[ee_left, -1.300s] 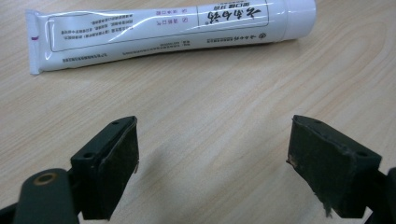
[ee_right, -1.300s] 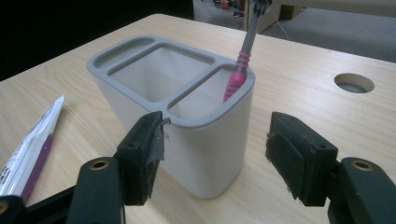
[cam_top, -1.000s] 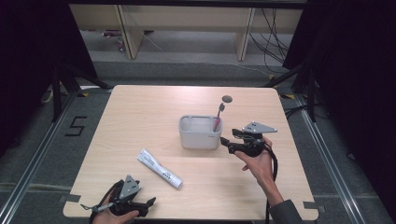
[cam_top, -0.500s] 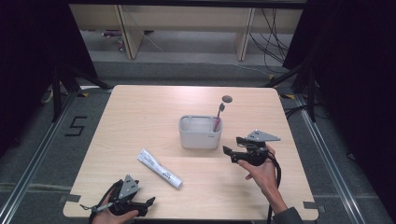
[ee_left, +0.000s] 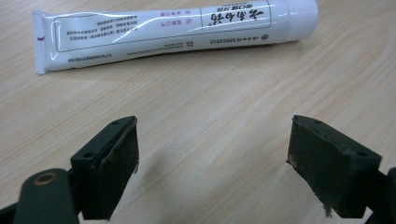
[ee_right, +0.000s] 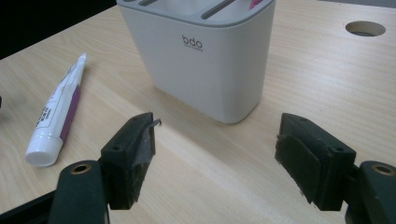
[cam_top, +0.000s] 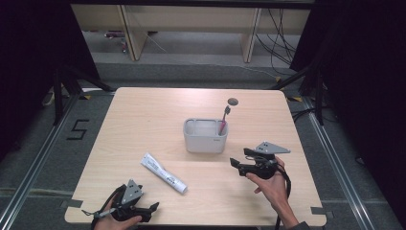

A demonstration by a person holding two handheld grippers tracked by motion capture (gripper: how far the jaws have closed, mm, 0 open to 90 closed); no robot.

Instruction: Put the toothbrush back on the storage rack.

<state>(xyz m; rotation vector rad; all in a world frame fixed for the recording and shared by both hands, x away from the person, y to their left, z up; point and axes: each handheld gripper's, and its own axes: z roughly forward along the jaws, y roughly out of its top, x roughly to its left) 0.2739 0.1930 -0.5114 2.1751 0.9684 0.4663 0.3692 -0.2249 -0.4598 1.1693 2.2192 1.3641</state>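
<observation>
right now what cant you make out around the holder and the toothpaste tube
- Toothbrush handle: high view, hidden inside the holder.
- Holder top: right gripper view, cut off by the upper edge.
- Toothpaste tube print: left gripper view, too small to read.
- Tube's flat end: right gripper view, cut by the left edge.

This looks like a lab or recording studio set up for data capture, not a home. A plain light-wood table [cam_top: 143, 120] with a round cable hole [cam_top: 233, 101] near its far edge stands on grey carpet inside a frame of metal rails [cam_top: 28, 177]. Black curtains [cam_top: 364, 72] close off both sides. A number five [cam_top: 76, 129] is taped on the floor beside the table's left edge. Beyond the far edge, loose cables [cam_top: 282, 43] hang by bare wooden furniture legs [cam_top: 131, 33].
</observation>
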